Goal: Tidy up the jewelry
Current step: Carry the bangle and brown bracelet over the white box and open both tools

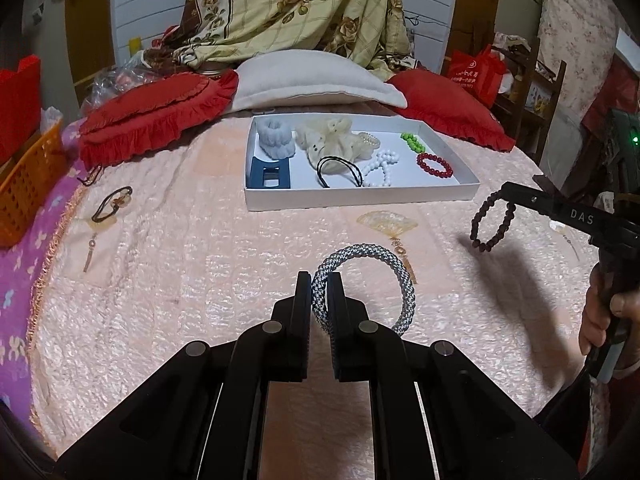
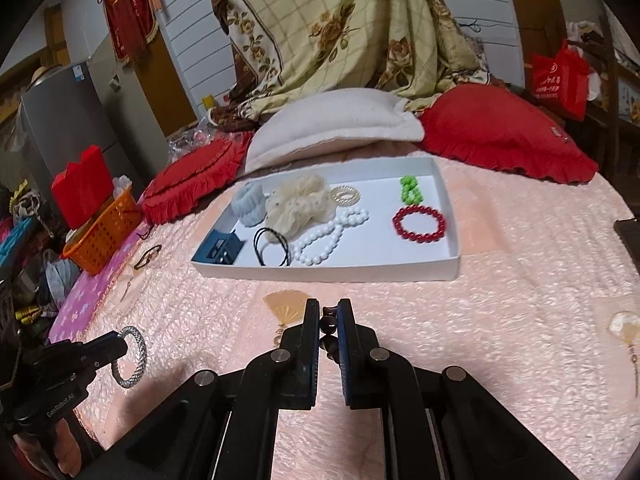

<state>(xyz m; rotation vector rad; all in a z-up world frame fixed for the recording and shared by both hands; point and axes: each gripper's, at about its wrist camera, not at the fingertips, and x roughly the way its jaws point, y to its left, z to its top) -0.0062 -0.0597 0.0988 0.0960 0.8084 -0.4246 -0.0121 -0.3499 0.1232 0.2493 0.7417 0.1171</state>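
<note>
1. Two bracelets are in hand, one per gripper, both lifted clear of the pink bedspread and short of the white tray.
2. Left gripper: jaws pressed together on the silver woven bangle, pinching one side of the ring so the rest sticks out to the right of the fingers.
3. Right gripper: jaws pinched on the dark bead bracelet. In its own view only a few beads show between the pads; the left view shows the loop hanging below the tips.
4. Handling, bangle: looks light and fairly stiff, since it holds its round shape from a one-sided pinch. The braided surface should give the pads grip. Taking it across the band, as now, seems right.
5. Handling, bead bracelet: light and floppy, probably strung on elastic. Round beads may roll or slip out of the pads, and the loop will likely swing. Pinch across a bead or two; avoid jerks.
6. Tray already holds a red bead bracelet, green beads, a white bead necklace, a cream scrunchie, a black hair tie, a blue clip and a pale fuzzy band.
7. Free floor shows between the white necklace and the red bracelet. It is a likely drop spot, and neither piece looks fragile.
</note>
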